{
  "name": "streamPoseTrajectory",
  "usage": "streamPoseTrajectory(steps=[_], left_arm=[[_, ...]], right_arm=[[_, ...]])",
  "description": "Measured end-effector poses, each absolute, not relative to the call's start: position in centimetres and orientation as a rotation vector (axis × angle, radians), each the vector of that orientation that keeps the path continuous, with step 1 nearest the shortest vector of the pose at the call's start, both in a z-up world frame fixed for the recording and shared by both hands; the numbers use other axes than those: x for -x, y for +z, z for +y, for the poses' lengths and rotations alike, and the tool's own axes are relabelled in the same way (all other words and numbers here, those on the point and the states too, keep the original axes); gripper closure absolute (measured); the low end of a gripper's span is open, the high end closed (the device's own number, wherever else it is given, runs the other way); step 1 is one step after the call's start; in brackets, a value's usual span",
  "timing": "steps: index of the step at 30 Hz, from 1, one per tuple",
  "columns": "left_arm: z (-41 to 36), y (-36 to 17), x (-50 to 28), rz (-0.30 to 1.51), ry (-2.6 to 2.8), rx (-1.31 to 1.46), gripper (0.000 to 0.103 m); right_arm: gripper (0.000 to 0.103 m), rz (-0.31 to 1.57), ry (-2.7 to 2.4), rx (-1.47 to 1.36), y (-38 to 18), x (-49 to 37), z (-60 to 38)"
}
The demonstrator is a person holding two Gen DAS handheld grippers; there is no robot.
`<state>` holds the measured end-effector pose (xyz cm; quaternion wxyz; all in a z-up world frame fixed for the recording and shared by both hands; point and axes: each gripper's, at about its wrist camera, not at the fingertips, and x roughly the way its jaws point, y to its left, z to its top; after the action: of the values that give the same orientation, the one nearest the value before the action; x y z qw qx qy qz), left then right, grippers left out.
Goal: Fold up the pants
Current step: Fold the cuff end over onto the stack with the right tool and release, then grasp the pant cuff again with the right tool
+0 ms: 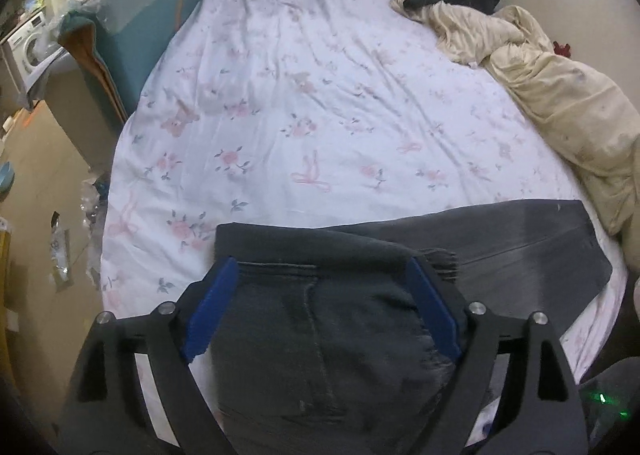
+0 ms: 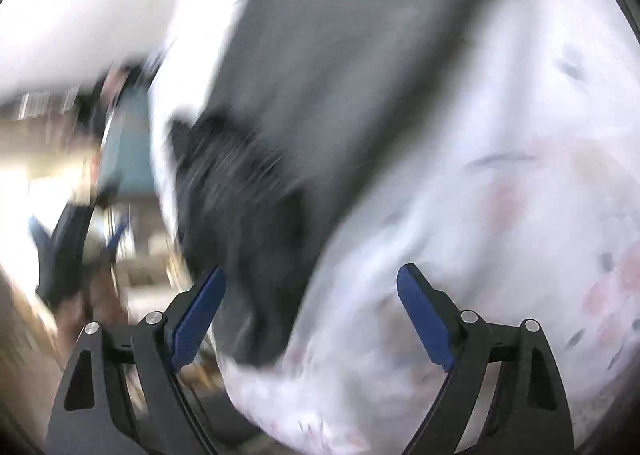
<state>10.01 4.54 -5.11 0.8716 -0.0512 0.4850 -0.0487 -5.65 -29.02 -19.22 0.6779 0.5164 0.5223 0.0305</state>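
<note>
Your left gripper (image 1: 320,275) points down at a slant. Its two blue pads (image 1: 210,311) stand wide apart, one on each side. Nothing is pinched between them, and the pads press on nothing. The black arms behind the pads spread out like a big V.

Your right gripper (image 2: 310,283) also points down at a slant. Its blue pads (image 2: 424,319) are far apart too, with nothing squeezed between them. This view is very blurry. Off to the left side of the right gripper, you can see a dark shape with blue tips; it looks like your other gripper, but the blur makes it hard to tell.
</note>
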Motion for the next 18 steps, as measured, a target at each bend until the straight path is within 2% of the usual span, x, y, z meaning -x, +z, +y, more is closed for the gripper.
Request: streamPoseTrajectory(steps=[8,11,13,18], left_arm=[[5.7,-6.0,-8.6,1.041,-0.039,0.151,0.019],[6.6,-6.4,-8.5,1.054,-0.003,0.184,0.019],[6.9,-6.8,-8.6,1.057,0.028,0.177,0.019],[7.2,-7.6,-9.0,1.068,0.046,0.158,0.019]], right_arm=[[0.016,0.897,-0.256,-1.159,-18.9,1.4,-41.5],[0.018,0.745,-0.384,-1.26,-18.9,0.6,-48.2],[0.019,0.719,-0.43,-1.227,-18.3,-0.6,-50.1],[0.03,0.647,-0.55,-1.176,-17.2,-1.9,-55.0]])
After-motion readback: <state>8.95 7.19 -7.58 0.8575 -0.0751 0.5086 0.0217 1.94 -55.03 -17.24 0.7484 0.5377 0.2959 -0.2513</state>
